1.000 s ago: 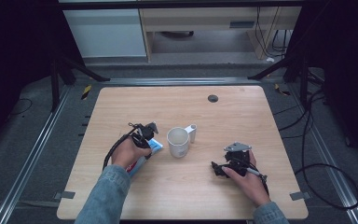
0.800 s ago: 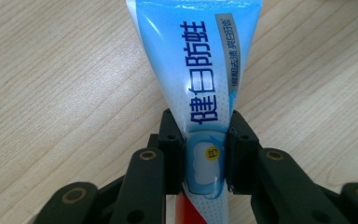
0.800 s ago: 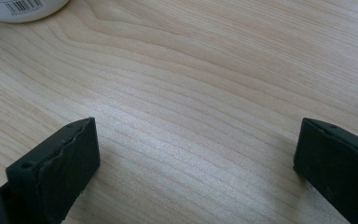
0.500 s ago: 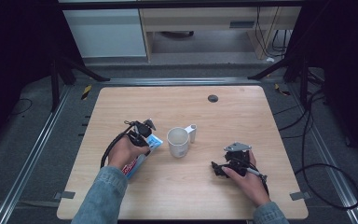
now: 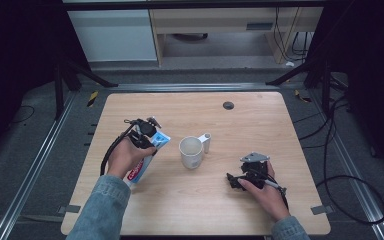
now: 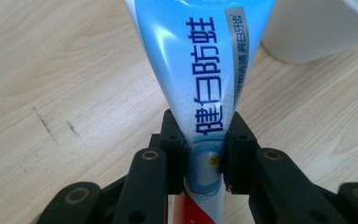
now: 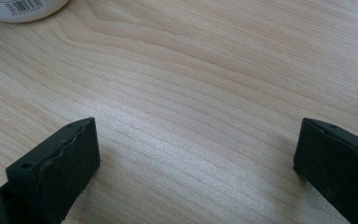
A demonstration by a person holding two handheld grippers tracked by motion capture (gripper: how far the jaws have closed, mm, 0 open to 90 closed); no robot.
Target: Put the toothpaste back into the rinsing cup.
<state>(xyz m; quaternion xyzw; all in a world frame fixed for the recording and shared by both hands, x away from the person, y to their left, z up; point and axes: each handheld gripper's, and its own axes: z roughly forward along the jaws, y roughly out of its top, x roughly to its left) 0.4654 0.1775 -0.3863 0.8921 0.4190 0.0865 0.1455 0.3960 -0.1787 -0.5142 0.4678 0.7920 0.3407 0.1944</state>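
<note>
The left hand-held gripper [image 6: 204, 161] is clamped on a blue toothpaste tube [image 6: 200, 70], just left of a white mug [image 5: 191, 152]. The right hand-held gripper [image 7: 196, 158] rests wide open with nothing between its jaws on the wooden surface [image 5: 260, 120], right of the mug.

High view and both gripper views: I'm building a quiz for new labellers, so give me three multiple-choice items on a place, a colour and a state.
1. Where does the white ceramic mug stand?
A. between the grippers
B. table's far edge
C. on the floor

2. The squeezed toothpaste tube is mainly
A. green
B. blue and white
C. black

3. The right gripper is
A. shut on the mug
B. shut on nothing
C. open

Answers: A, mug mid-table between both hands; B, blue-white print, red tail; C, jaws wide apart over bare wooden table, while the left gripper clamps the tube.
</note>
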